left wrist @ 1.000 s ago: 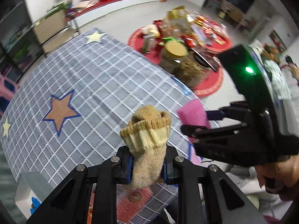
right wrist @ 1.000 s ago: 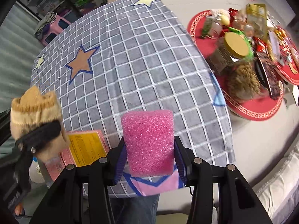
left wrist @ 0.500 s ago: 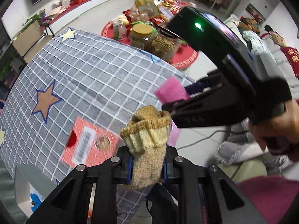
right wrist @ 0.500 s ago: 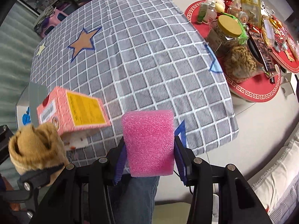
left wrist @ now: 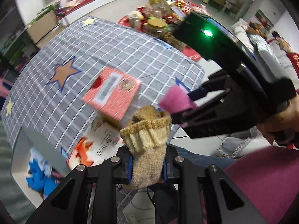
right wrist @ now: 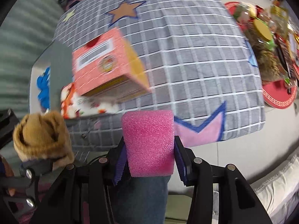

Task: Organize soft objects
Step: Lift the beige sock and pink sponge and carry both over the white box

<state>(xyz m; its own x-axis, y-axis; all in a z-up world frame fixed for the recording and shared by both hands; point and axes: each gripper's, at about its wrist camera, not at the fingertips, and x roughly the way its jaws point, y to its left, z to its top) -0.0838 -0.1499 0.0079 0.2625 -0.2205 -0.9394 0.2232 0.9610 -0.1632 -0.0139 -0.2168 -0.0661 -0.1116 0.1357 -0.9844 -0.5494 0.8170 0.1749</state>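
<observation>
Tan ribbed knit, a rolled sock [left wrist: 147, 145] sits clenched in my left hand-held gripper [left wrist: 147, 168], held above the near edge of the counter [left wrist: 115, 48] with its grey checked cloth. My right hand-held gripper [right wrist: 149, 160] squeezes a pink porous foam sponge [right wrist: 149, 141] off that edge. A blurred pink carton [right wrist: 106, 63] stands nearby, its print unreadable.

Ahead of both my tools the pink box [right wrist: 108, 63] blocks the near table edge, blurred, tilted over a printed sheet [right wrist: 87, 102]. Beyond it the checked cloth [left wrist: 119, 50] lies open to the far edge. The right gripper [left wrist: 186, 110] crowds just beside my left tool's sock [left wrist: 147, 145]. Far right, jars [right wrist: 263, 43] stand off the table.
</observation>
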